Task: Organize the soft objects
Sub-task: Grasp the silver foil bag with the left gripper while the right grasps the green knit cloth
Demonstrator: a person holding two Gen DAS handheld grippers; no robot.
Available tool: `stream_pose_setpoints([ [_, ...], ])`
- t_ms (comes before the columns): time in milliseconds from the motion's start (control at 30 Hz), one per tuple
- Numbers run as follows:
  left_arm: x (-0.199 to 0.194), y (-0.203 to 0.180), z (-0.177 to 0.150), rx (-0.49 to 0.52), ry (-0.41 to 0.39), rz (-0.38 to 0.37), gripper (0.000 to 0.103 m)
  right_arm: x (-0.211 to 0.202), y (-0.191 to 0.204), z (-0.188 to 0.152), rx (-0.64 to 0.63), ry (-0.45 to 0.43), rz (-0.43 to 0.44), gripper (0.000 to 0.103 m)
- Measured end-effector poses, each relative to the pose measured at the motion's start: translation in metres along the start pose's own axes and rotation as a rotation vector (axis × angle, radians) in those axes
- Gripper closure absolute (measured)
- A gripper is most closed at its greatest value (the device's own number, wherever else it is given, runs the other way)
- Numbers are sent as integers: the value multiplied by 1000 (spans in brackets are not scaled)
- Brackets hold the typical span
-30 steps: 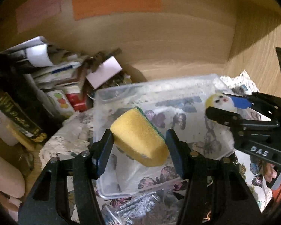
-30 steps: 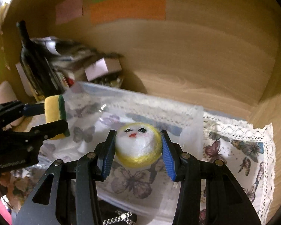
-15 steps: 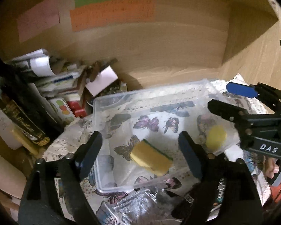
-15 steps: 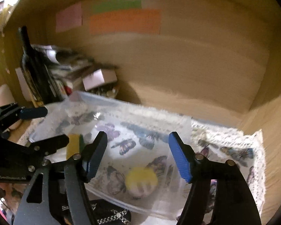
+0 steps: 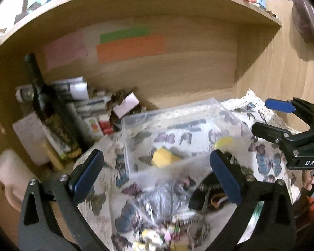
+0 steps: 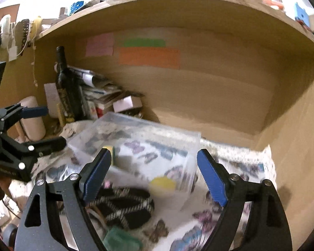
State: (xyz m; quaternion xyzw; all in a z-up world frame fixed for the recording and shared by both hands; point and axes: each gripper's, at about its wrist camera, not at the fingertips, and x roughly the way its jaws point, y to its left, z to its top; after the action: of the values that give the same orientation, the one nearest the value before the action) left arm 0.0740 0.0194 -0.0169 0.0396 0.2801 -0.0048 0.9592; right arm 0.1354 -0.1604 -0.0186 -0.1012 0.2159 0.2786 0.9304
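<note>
A clear plastic box [image 5: 178, 113] stands on a butterfly cloth [image 5: 268, 163] in a wooden shelf bay. The yellow-green sponge [image 5: 164, 158] lies inside it, left of a yellow-haired doll head [image 5: 224, 141]. My left gripper [image 5: 157, 173] is open and empty, in front of and above the box. My right gripper [image 6: 153, 173] is open and empty, also in front of the box [image 6: 152, 129]; there the doll head [image 6: 162, 184] lies near the front wall and the sponge [image 6: 110, 149] at the left. Each gripper shows in the other's view.
A dark bottle [image 6: 62, 83], papers and small boxes [image 5: 90, 104] crowd the shelf's back left. A white roll [image 6: 32, 121] stands at the left. A black-and-white corded pouch [image 6: 125, 205] and a green item [image 6: 123, 240] lie in front of the box. A crinkled bag [image 5: 163, 198] lies nearby.
Both grippers opened and dropped the sponge and the doll head into the box, then pulled back and up; both now sit farther from the box.
</note>
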Motion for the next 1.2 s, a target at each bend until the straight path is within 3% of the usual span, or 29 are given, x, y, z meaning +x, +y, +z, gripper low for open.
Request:
stream_pose_setpoints([
  [200,8,8,-42,-57,86,-7,0,-7,7,-38,47,62,13,21],
  [500,47,19,-82,-120,249,-24,0,4,17,-102,98,275,114,22],
  [600,58,20,-82,-132,272,-30,0,6,16,-111,99,305,117,36],
  [667,66,23,-81,-149,285,-22,0,6,15,-116,95,320,110,51],
  [800,73,27,-79,-195,299,-30,2,9,9,-127,100,353,108,59],
  [833,75,26,-78,-196,299,-34,5,8,7,-129,104,350,108,65],
  [933,82,23,-78,-179,321,-98,36,3,2,-131,119,340,108,85],
  [1000,82,19,-79,-154,324,-117,53,1,-1,-132,126,330,100,88],
  [1100,74,15,-79,-132,295,-120,66,-3,-4,-128,129,299,70,89],
  [1200,65,16,-80,-143,283,-118,72,-10,-6,-121,121,254,34,90],
])
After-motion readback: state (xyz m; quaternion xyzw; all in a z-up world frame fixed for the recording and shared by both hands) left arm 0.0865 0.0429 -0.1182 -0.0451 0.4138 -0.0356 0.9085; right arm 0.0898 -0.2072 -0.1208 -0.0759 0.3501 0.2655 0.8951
